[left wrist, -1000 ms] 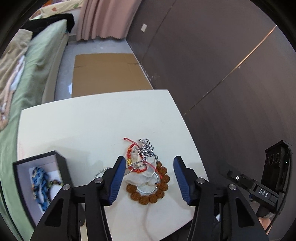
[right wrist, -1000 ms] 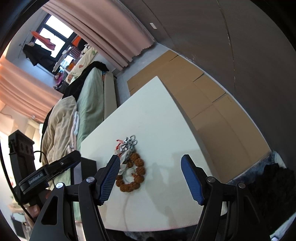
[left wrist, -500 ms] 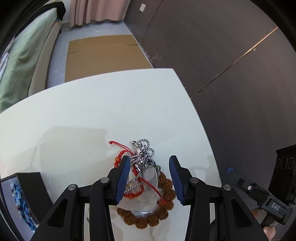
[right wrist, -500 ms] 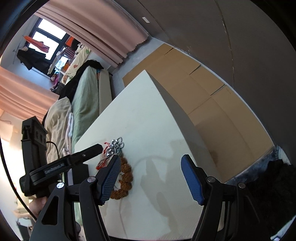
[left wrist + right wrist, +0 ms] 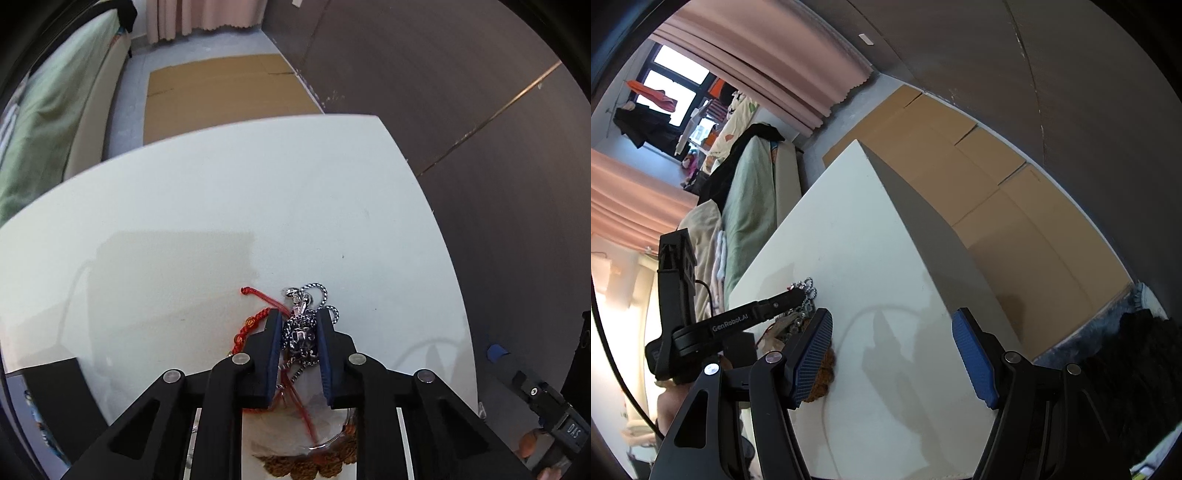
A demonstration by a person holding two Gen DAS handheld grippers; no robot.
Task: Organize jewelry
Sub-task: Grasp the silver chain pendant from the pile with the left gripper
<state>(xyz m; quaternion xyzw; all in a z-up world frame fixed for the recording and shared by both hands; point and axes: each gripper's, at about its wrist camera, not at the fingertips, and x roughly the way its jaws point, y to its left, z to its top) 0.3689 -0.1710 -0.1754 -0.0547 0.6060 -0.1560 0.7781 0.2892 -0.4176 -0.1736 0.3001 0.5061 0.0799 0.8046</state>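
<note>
Fingers, left: left gripper [image 5: 298,334] has its blue-padded fingers [image 5: 274,354] closed in on the silver chain necklace [image 5: 301,332], pads pressing its knotted metal clump from both sides.
Fingers, right: right gripper [image 5: 892,354] has its fingers [image 5: 973,360] spread wide with nothing between them, hovering over bare table near the pile.
Box: dark box [image 5: 55,406] at the table's near left corner, with something blue beaded just showing at its edge.
Red cord: thin braided red bracelet [image 5: 255,317] with small gold beads, lying left of the left fingers; one strand runs back under the gripper.
Chain: long axis runs away from the left wrist camera toward the far table edge; loose twisted-link loops and a clasp lie on the table just past the fingertips.
Beads: wooden bead bracelet [image 5: 314,467] of rough, knobbly brown beads in a ring, partly hidden under the left gripper.
Table: smooth white table [image 5: 221,221], matte, with rounded corners.
Floor: flattened brown cardboard [image 5: 960,166] lies beyond the table, along a dark wall.
</note>
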